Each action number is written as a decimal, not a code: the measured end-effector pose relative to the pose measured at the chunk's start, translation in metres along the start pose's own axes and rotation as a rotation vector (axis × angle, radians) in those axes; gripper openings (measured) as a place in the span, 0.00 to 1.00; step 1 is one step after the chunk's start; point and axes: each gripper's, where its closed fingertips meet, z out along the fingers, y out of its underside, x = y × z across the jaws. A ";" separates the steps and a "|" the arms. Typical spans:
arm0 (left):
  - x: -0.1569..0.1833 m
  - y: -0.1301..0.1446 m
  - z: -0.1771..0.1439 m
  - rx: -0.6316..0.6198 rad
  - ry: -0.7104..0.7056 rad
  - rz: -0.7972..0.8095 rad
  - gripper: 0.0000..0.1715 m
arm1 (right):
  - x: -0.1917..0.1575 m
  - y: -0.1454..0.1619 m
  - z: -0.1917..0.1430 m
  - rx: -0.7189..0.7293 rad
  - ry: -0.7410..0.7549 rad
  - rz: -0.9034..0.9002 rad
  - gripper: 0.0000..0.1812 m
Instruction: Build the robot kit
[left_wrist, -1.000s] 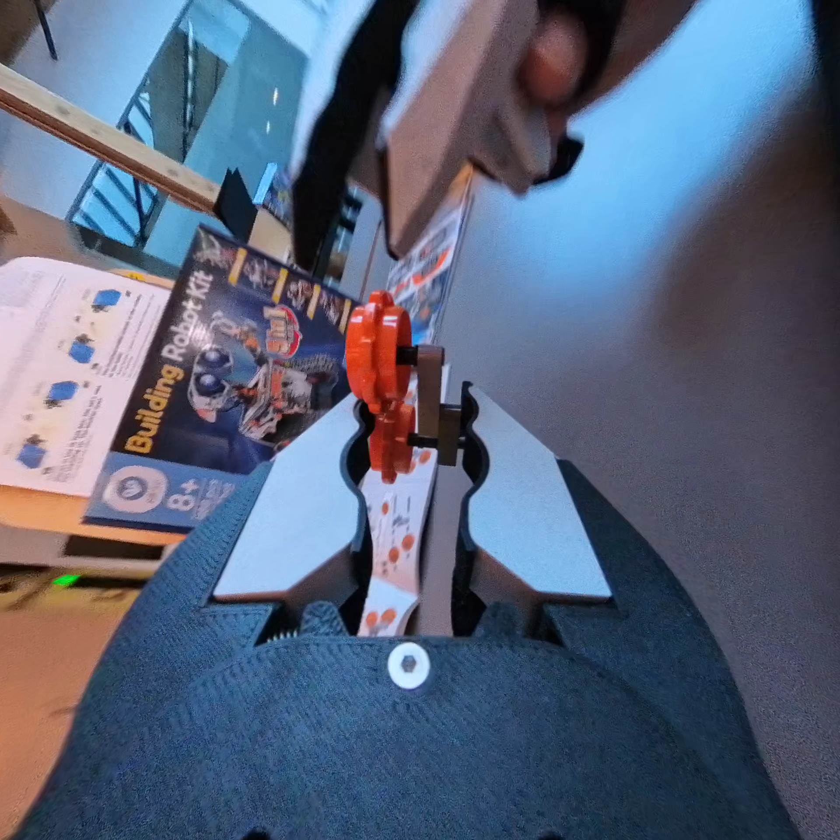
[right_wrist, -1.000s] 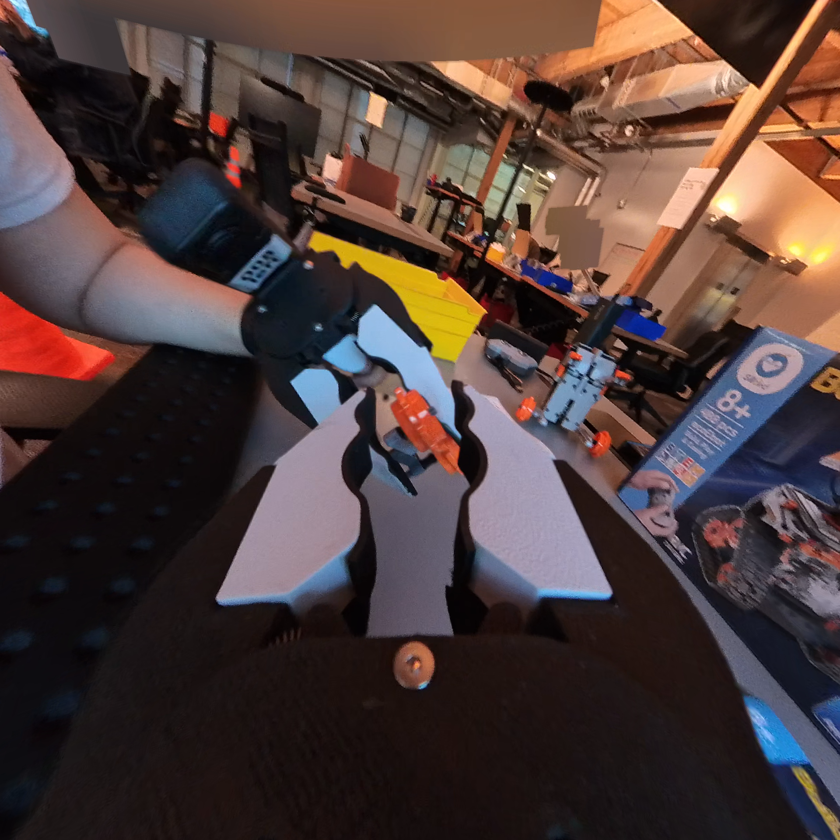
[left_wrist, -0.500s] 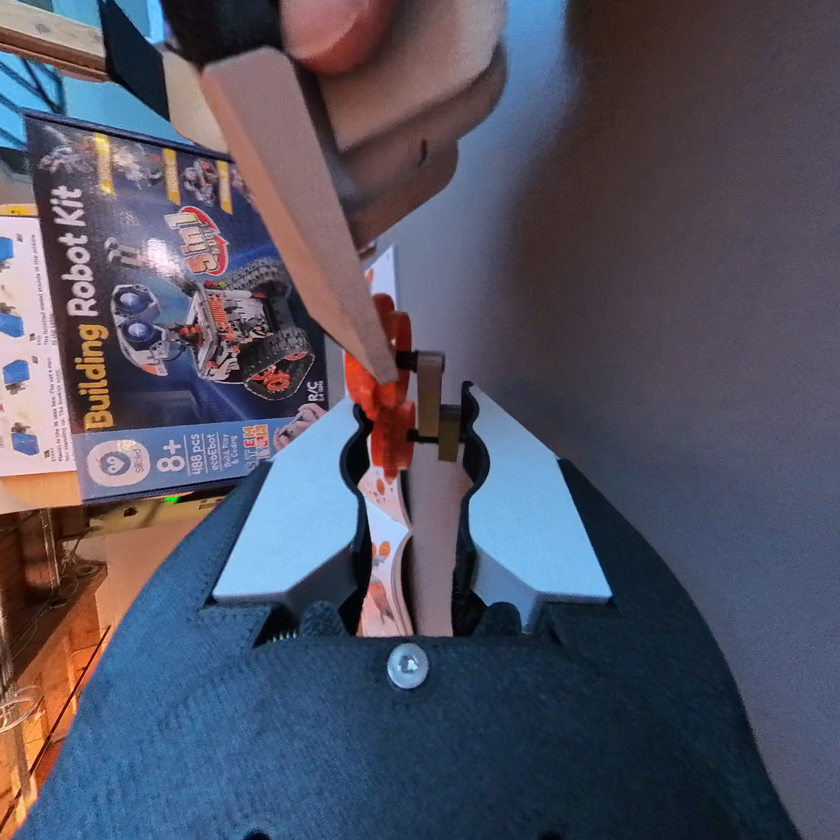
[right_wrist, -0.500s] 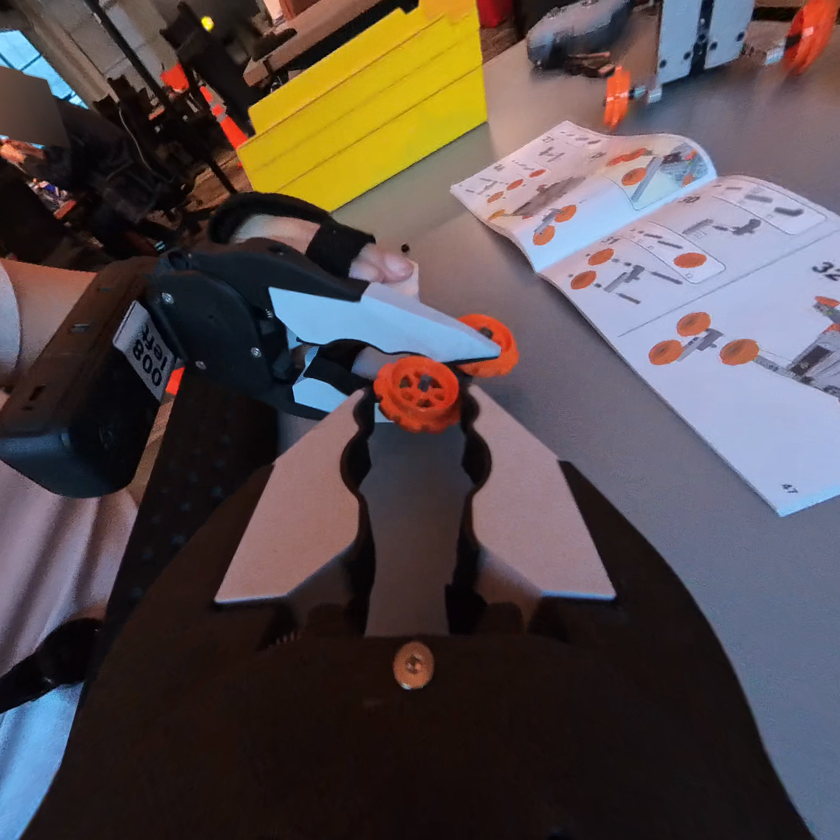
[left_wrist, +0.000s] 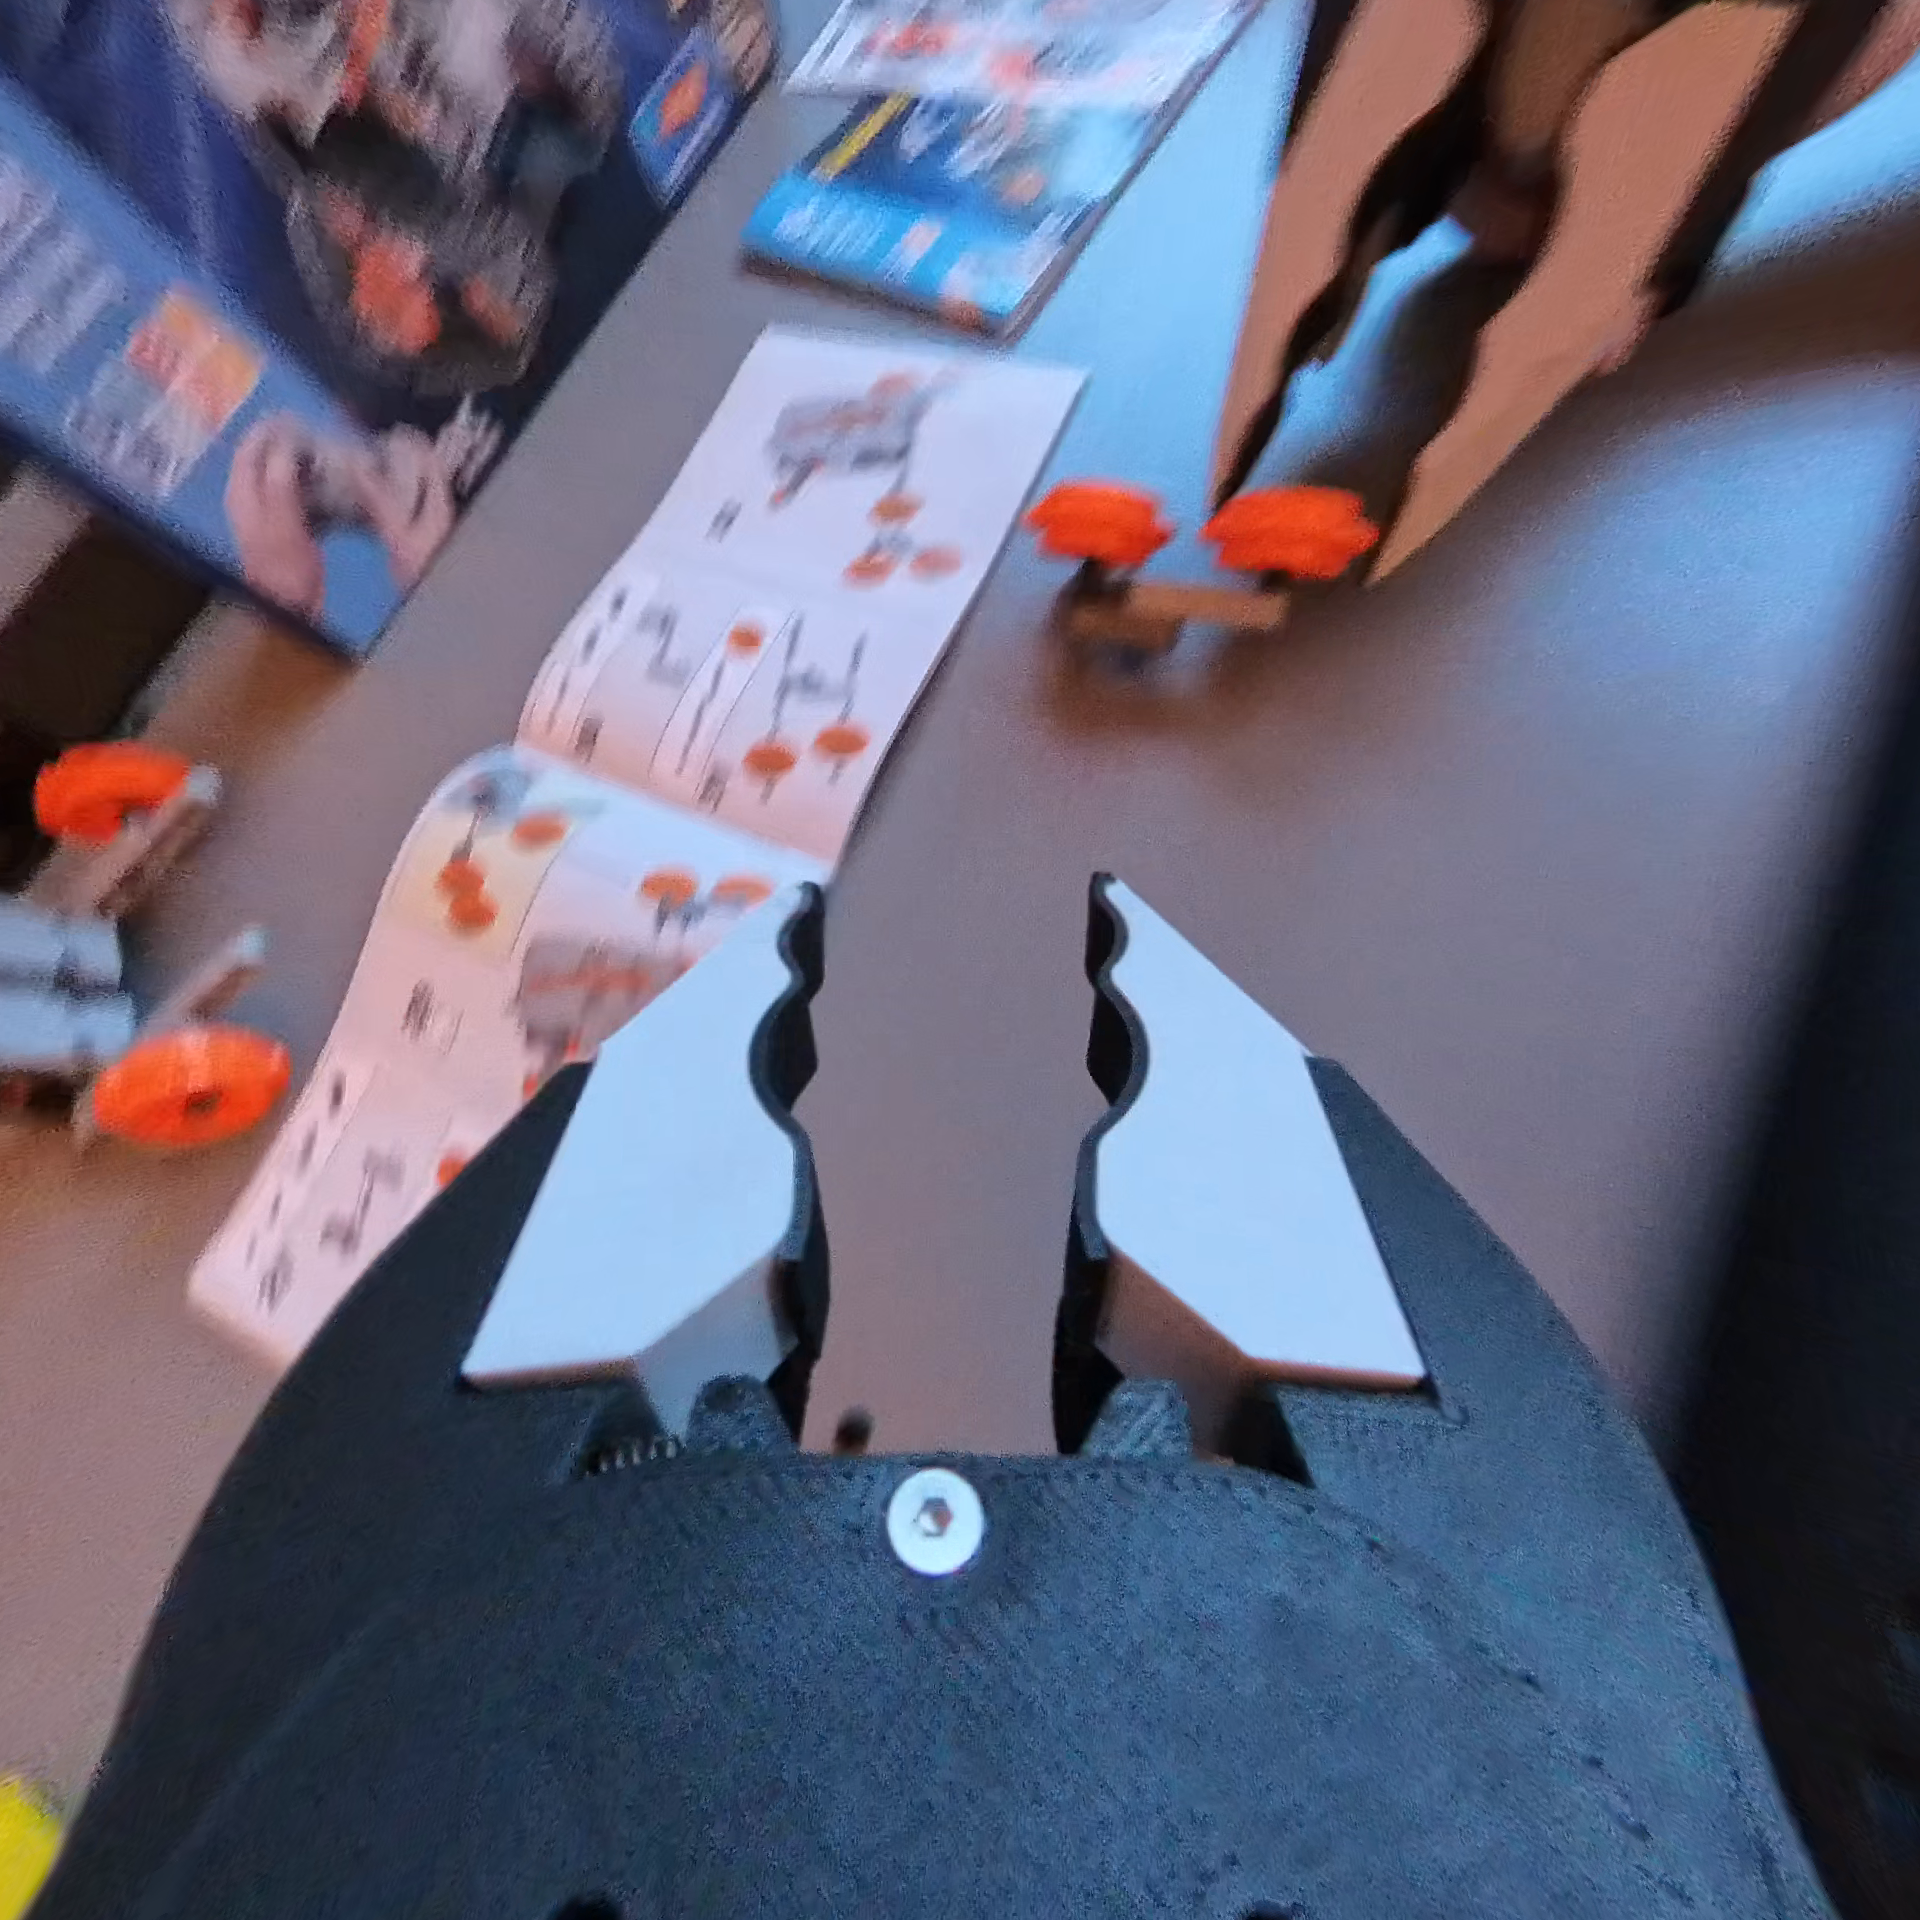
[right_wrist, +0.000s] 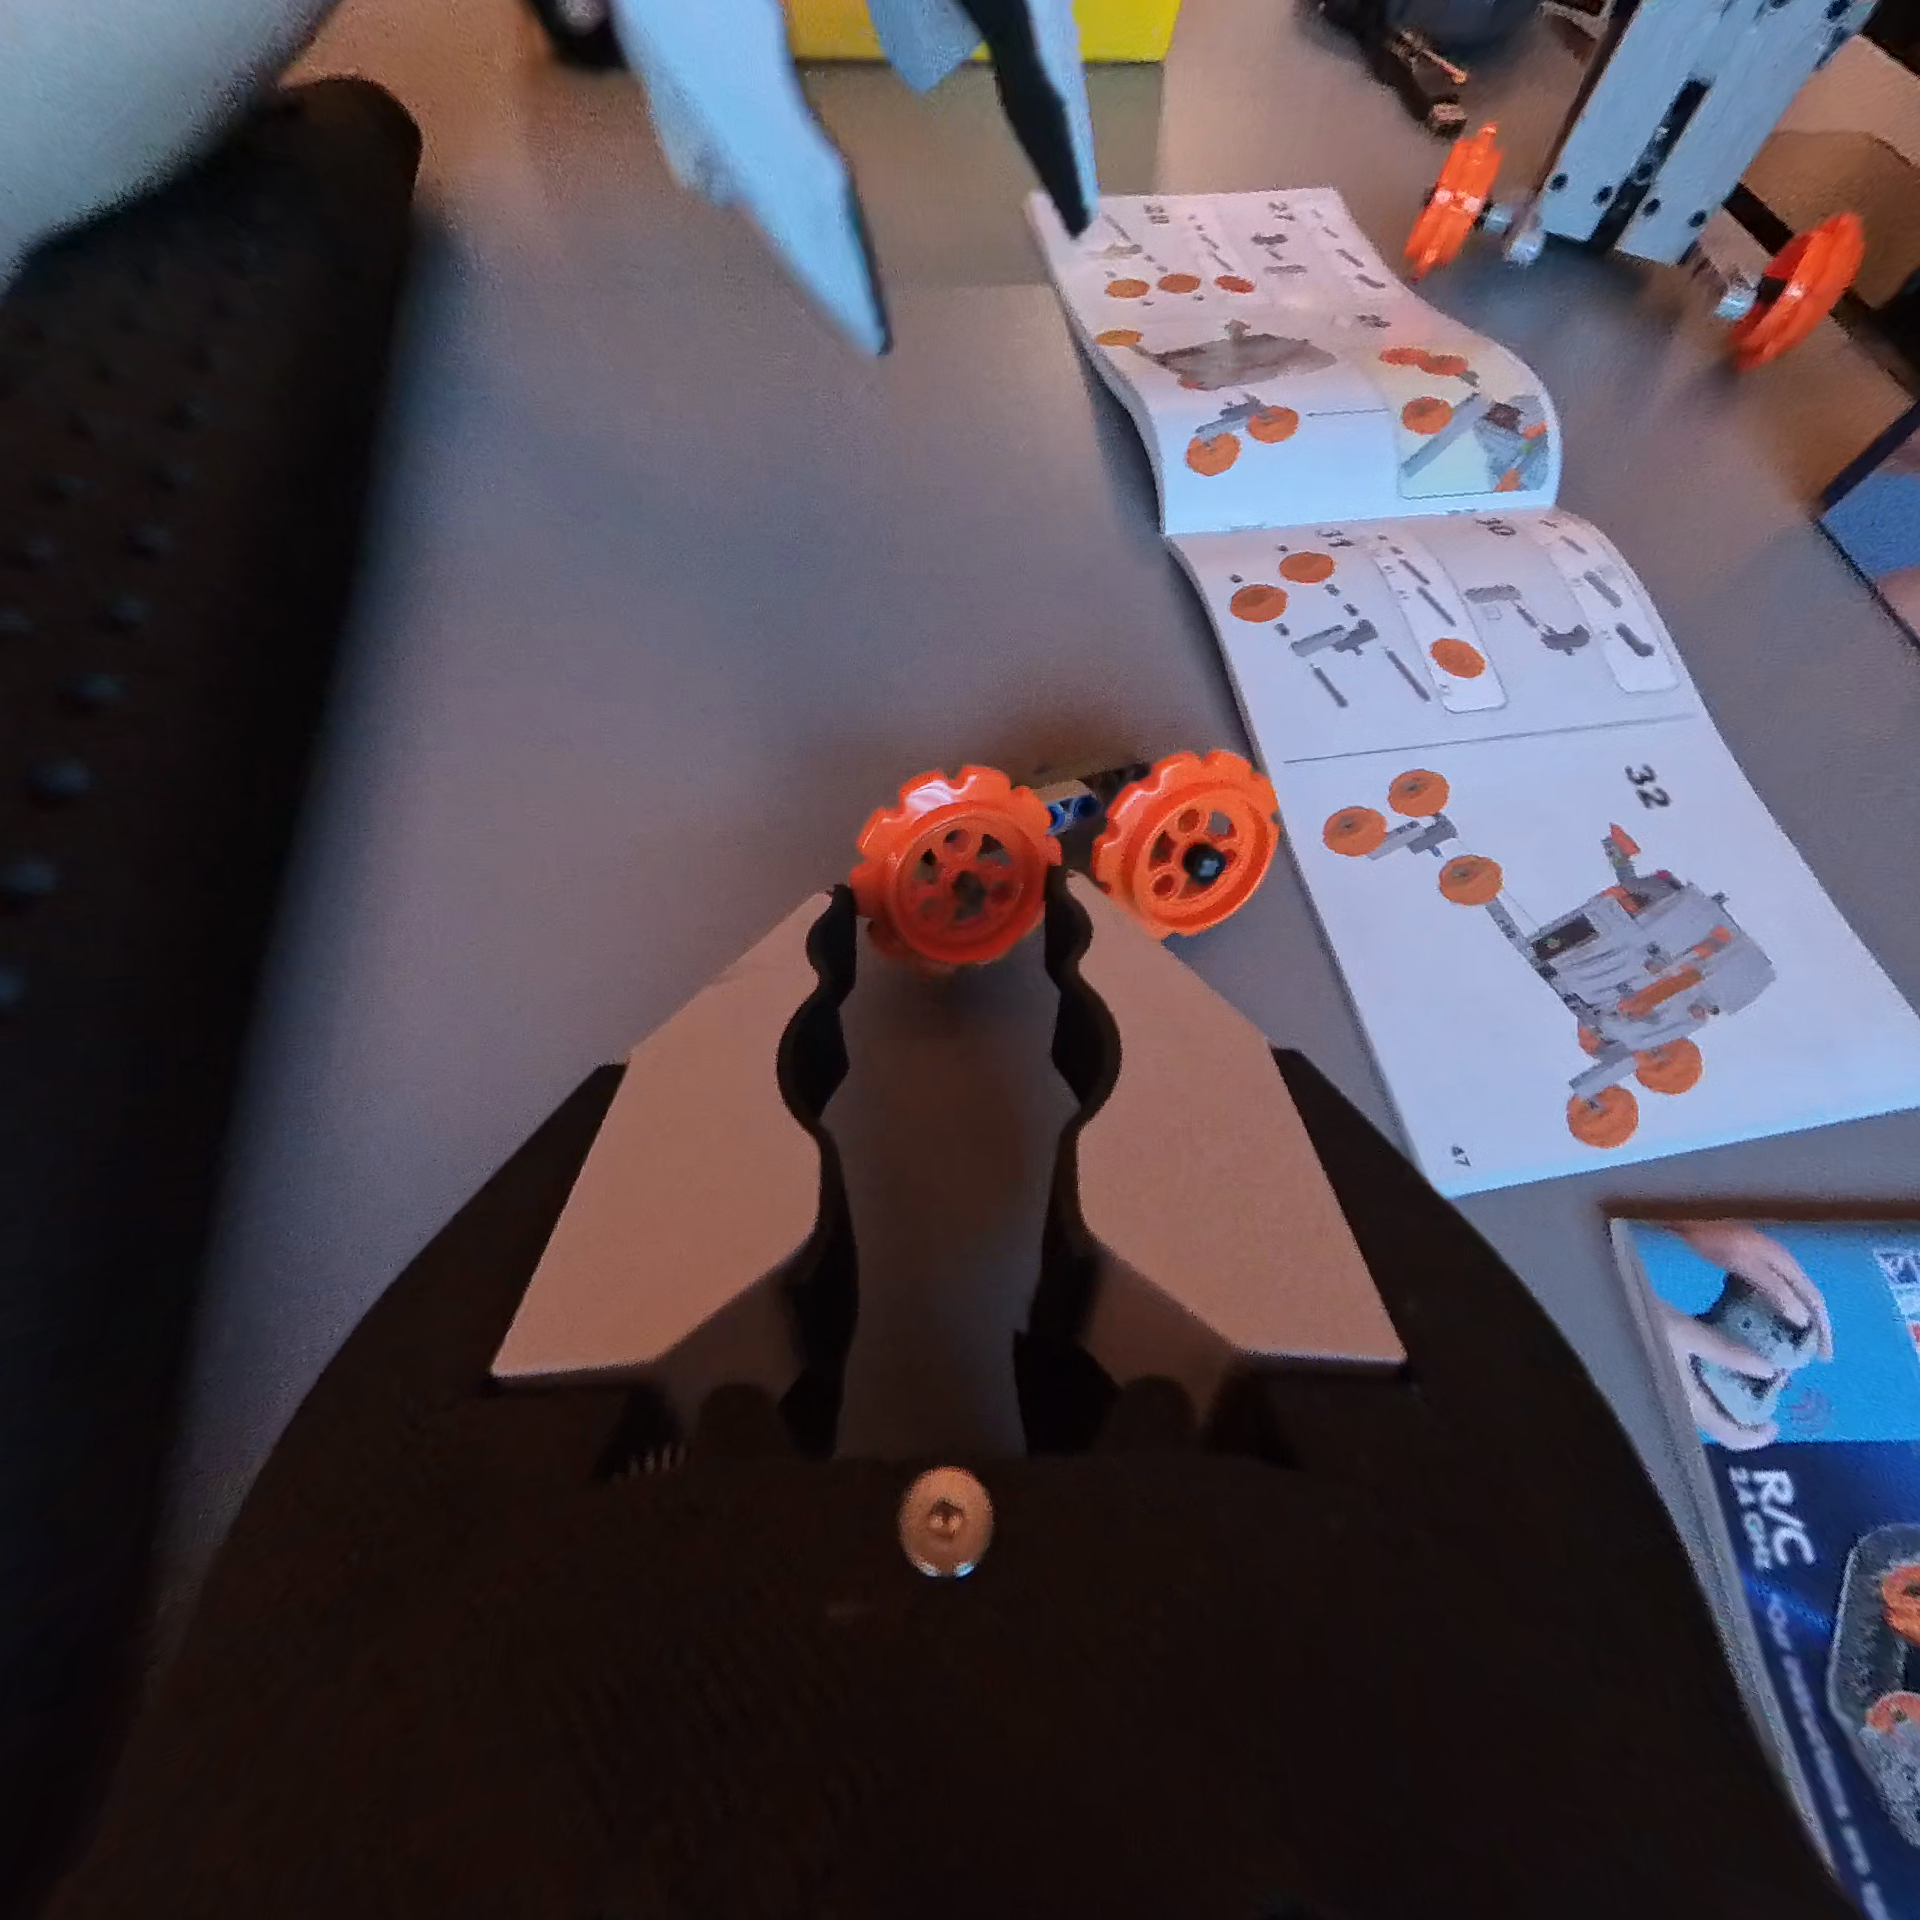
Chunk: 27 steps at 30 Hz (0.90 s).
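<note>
A small assembly of two orange wheels (right_wrist: 1184, 842) on a short beam sits low over the grey table (right_wrist: 623, 623). My right gripper (right_wrist: 943, 894) is shut on the nearer orange wheel (right_wrist: 956, 883), with a pad against each side. In the left wrist view the right gripper's fingers (left_wrist: 1496, 395) straddle the right wheel (left_wrist: 1288, 530) of the assembly (left_wrist: 1174, 608). My left gripper (left_wrist: 956, 888) is open and empty, drawn back from the assembly. It also shows at the top of the right wrist view (right_wrist: 975, 283).
An open instruction booklet (right_wrist: 1455, 665) lies right of the assembly, with the blue kit box (right_wrist: 1818, 1455) near it. A partly built grey robot with orange wheels (right_wrist: 1683, 135) stands at the far right. A black perforated mat (right_wrist: 156, 520) lies on the left. A blue leaflet (left_wrist: 935, 208) lies beyond the booklet. Spacing between my two grippers at the tips: around 12 cm.
My left gripper opened, let go of the wheel assembly and pulled back. My right gripper stayed closed on one orange wheel and brought the assembly down near the table.
</note>
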 end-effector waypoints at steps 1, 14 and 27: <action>-0.011 0.013 -0.006 -0.046 -0.030 -0.051 0.27 | -0.003 0.002 0.001 -0.016 -0.015 -0.022 0.20; -0.002 0.023 0.018 -0.121 -0.049 -0.147 0.28 | -0.006 0.014 0.011 -0.189 0.082 -0.004 0.27; 0.011 0.025 0.044 -0.164 -0.066 -0.143 0.32 | 0.006 0.012 -0.010 -0.266 0.368 -0.092 0.31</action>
